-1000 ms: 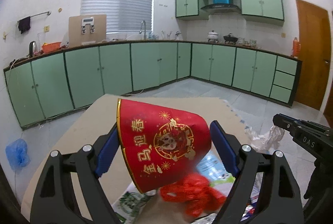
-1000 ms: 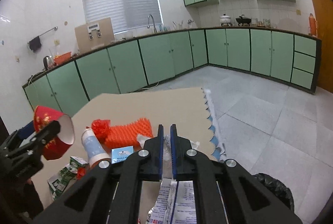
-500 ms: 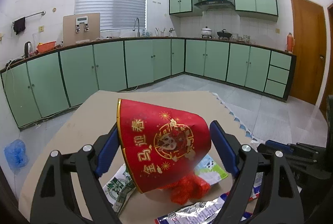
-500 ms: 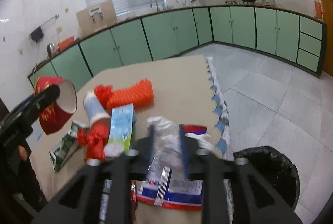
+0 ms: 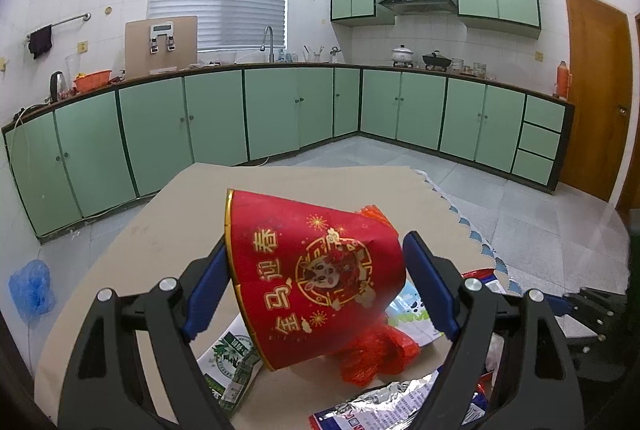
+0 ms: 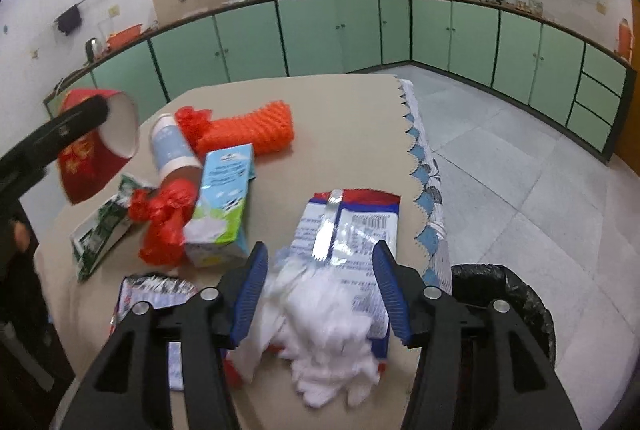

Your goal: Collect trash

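My left gripper [image 5: 316, 282] is shut on a red paper cup [image 5: 312, 278] with gold print, held tilted above the table; the cup also shows in the right wrist view [image 6: 96, 146]. My right gripper [image 6: 320, 290] is open, and a crumpled white tissue [image 6: 320, 314] lies loose between its jaws, just above the table's near edge. A black-lined trash bin [image 6: 508, 306] stands on the floor to the right of the table.
On the beige table [image 6: 340, 102] lie a milk carton [image 6: 224, 198], an orange foam net [image 6: 248, 128], a white bottle [image 6: 172, 146], red plastic scraps [image 6: 168, 214], a green wrapper [image 6: 104, 230] and a silver snack bag [image 6: 348, 230]. Green cabinets line the walls.
My right gripper has opened from shut, letting go of the white tissue, and tilted down over the table edge. My left gripper still holds the red cup.
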A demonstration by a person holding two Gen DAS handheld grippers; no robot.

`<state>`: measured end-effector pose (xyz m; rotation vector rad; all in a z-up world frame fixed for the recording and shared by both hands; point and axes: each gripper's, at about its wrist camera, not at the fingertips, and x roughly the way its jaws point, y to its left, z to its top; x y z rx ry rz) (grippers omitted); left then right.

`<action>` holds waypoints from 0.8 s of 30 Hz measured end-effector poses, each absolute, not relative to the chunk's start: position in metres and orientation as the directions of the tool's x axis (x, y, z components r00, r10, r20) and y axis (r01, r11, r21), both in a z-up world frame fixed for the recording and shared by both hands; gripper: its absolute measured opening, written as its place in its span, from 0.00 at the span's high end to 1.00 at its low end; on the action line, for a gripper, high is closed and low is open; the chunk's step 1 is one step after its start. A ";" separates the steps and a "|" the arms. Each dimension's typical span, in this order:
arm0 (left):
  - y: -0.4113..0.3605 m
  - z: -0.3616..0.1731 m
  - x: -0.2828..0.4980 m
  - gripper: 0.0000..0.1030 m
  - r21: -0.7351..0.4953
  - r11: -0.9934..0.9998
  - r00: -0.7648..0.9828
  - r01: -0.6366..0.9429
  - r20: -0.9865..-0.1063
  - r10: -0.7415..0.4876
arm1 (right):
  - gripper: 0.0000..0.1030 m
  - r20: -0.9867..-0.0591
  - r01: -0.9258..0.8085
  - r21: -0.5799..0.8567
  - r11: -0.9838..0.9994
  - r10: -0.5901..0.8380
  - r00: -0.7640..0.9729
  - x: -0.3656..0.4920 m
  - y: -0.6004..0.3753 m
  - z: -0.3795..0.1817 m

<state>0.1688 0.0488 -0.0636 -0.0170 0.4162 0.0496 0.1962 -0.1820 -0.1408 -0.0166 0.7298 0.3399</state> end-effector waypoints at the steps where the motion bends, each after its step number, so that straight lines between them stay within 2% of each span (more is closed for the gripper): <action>1: 0.046 -0.063 0.170 0.21 -0.006 0.999 0.913 -0.052 -0.405 0.045 | 0.43 -0.657 -0.316 0.098 0.944 0.300 0.692 0.191 -0.182 -0.140; 7: 0.041 -0.063 0.165 0.22 -0.003 0.999 0.913 -0.040 -0.407 0.035 | 0.41 -0.651 -0.300 0.106 0.948 0.295 0.700 0.164 -0.193 -0.143; 9: 0.038 -0.065 0.162 0.21 0.003 1.000 0.911 -0.031 -0.412 0.030 | 0.45 -0.653 -0.296 0.103 0.950 0.289 0.700 0.163 -0.195 -0.147; 12: 0.035 -0.069 0.158 0.22 0.014 1.000 0.905 -0.019 -0.425 0.023 | 0.67 -0.658 -0.302 0.110 0.947 0.297 0.692 0.165 -0.195 -0.153; 13: 0.036 -0.068 0.158 0.22 0.017 1.000 0.904 -0.016 -0.428 0.022 | 0.80 -0.663 -0.305 0.111 0.946 0.299 0.686 0.167 -0.194 -0.154; 17: 0.036 -0.070 0.154 0.22 0.031 0.999 0.899 -0.013 -0.438 0.026 | 0.86 -0.653 -0.313 0.139 0.939 0.325 0.684 0.165 -0.197 -0.150; 24: 0.033 -0.069 0.147 0.22 0.039 0.999 0.900 -0.006 -0.436 0.022 | 0.87 -0.590 -0.327 0.155 0.932 0.353 0.726 0.153 -0.202 -0.122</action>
